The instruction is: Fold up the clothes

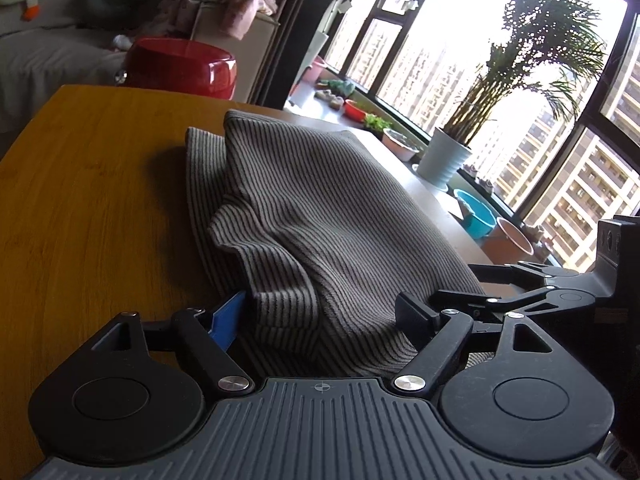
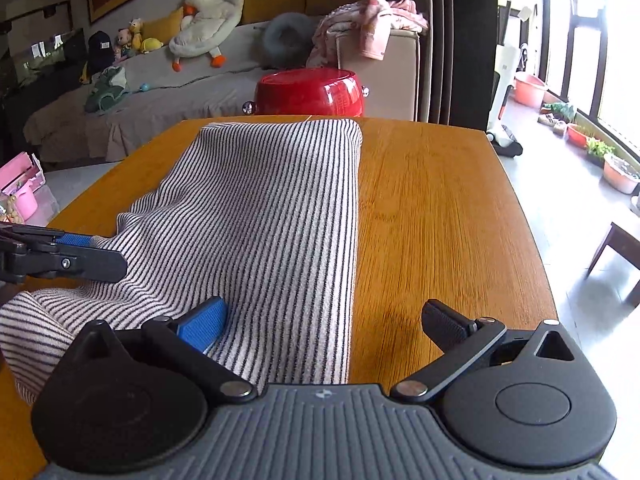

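On a wooden table (image 2: 432,208) lies a striped cloth (image 2: 260,216), white with thin dark lines, stretching from the far edge of the tabletop toward the near edge, left of the table's middle in the right wrist view. Its right side forms a straight folded edge running along the wood, while its left side is lifted and rumpled. The right gripper (image 2: 324,326) sits low over the near end of the cloth with its 2 fingers spread wide: the blue-padded finger (image 2: 202,326) rests on the stripes, and the black finger (image 2: 444,326) is over bare wood, apart from the fabric, so nothing is pinched between them. The left gripper (image 2: 90,254) enters that view from the left, its fingers drawn close together at the raised left edge of the cloth, with fabric bunched against them. From the left wrist view, the cloth (image 1: 320,216) rises in a hump straight ahead, and the left gripper (image 1: 324,316) has a thick fold of it between its blue pad (image 1: 226,316) and its black finger; the right gripper (image 1: 532,292) reaches in from the right, touching the cloth's lower edge. Beyond the table stand a red pot (image 2: 310,90), a grey sofa (image 2: 160,92) with a plush duck (image 2: 208,20), and a potted palm (image 1: 520,80) by the window.
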The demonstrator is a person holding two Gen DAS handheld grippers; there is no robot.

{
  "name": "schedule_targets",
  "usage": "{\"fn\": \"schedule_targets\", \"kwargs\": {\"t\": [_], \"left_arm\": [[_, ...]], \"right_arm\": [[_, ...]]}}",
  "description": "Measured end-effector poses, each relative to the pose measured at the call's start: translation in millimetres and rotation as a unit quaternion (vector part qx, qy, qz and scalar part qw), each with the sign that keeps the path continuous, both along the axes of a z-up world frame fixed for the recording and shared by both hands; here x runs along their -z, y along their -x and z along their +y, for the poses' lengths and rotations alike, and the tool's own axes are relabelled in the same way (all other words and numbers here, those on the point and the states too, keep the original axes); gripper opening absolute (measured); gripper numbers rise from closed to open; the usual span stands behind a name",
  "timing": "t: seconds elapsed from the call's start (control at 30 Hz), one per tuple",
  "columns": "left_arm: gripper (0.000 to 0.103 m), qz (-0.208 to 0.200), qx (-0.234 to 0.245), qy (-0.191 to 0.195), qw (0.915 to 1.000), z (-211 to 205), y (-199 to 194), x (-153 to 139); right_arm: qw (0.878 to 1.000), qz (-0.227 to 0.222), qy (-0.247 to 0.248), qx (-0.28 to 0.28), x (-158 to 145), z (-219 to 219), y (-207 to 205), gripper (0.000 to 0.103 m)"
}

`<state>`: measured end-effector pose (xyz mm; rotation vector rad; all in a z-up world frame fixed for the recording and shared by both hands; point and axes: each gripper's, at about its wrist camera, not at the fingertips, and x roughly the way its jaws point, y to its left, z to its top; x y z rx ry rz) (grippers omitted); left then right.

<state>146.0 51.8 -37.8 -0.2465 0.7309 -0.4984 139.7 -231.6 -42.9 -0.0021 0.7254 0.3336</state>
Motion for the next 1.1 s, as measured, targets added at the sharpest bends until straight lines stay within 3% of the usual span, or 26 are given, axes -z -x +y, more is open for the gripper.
{"fn": "schedule_targets", "kwargs": {"t": [0.07,0.67,0.8,0.97,1.03,1.1], "left_arm": [[0.086,-0.002,0.002,0.001,1.0000,0,1,1],[0.095,-0.024,0.011,-0.015,0.9995,-5,3,3],[0.095,-0.010,-0.039,-0.021,0.9989,9,7,-2],[0.095,-0.058,-0.082,-0.076,0.9921,40,31,-21],[0.095,-0.074,-0.081,-0.087,0.9901,46,39,-29],[0.096,-0.085,-0.073,-0.092,0.9895,48,47,-35]], "right_arm": [[1.000,0.012,-0.022,-0.001,1,-6,-1,0.103],[0.999,0.005,-0.031,-0.001,0,-14,30,0.103],[0.999,0.006,-0.032,0.007,0,-13,31,0.103],[0.995,-0.080,0.045,-0.032,-26,2,61,0.103],[0.981,-0.146,0.097,-0.079,-41,15,87,0.103],[0.970,-0.170,0.115,-0.128,-54,30,108,0.103]]}}
